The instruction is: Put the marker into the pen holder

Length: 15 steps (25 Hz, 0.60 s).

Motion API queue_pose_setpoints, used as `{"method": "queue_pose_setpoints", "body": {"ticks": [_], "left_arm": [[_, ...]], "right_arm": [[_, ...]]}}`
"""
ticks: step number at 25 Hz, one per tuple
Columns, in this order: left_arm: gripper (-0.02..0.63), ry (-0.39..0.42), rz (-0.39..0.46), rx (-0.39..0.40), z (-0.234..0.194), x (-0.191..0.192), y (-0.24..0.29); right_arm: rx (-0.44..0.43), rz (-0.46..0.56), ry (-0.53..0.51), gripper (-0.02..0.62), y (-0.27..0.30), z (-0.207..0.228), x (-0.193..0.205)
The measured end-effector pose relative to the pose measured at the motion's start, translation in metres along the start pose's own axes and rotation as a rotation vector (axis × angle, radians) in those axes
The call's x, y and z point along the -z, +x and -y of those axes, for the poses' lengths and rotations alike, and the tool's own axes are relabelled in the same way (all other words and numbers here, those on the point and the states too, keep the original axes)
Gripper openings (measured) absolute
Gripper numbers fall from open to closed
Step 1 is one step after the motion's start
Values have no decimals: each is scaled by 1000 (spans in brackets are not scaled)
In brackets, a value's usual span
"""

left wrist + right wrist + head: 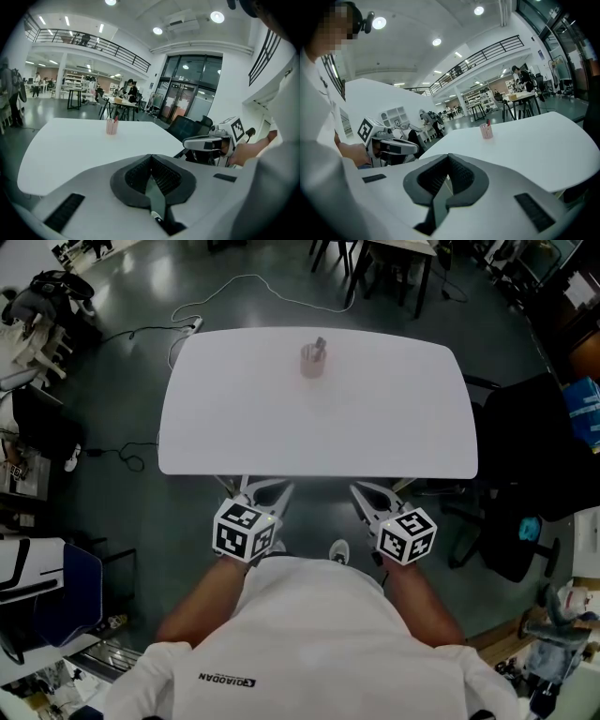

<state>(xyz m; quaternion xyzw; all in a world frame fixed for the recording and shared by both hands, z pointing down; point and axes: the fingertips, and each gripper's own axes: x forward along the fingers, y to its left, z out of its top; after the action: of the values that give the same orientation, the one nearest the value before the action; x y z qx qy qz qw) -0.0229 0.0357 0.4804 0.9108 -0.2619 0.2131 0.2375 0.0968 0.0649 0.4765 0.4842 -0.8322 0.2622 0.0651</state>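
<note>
Marker (320,344) sits in pen holder (311,363), upper middle of the counter (394,418); my left gripper (262,489) and right gripper (380,492) are both closed, empty, lower frame.

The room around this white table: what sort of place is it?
Probably an open-plan office or workshop hall: a black office chair beside the white table, a railed mezzanine overhead, tall glass doors beyond.
</note>
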Motion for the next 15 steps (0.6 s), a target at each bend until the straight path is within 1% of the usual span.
{"method": "queue_pose_setpoints", "body": {"ticks": [9, 15], "left_arm": [[28, -3, 17, -16, -2, 0, -7], [28, -17, 18, -20, -2, 2, -6]], "right_arm": [[-13, 6, -23, 18, 3, -7, -1], [-9, 1, -20, 18, 1, -6, 0]]}}
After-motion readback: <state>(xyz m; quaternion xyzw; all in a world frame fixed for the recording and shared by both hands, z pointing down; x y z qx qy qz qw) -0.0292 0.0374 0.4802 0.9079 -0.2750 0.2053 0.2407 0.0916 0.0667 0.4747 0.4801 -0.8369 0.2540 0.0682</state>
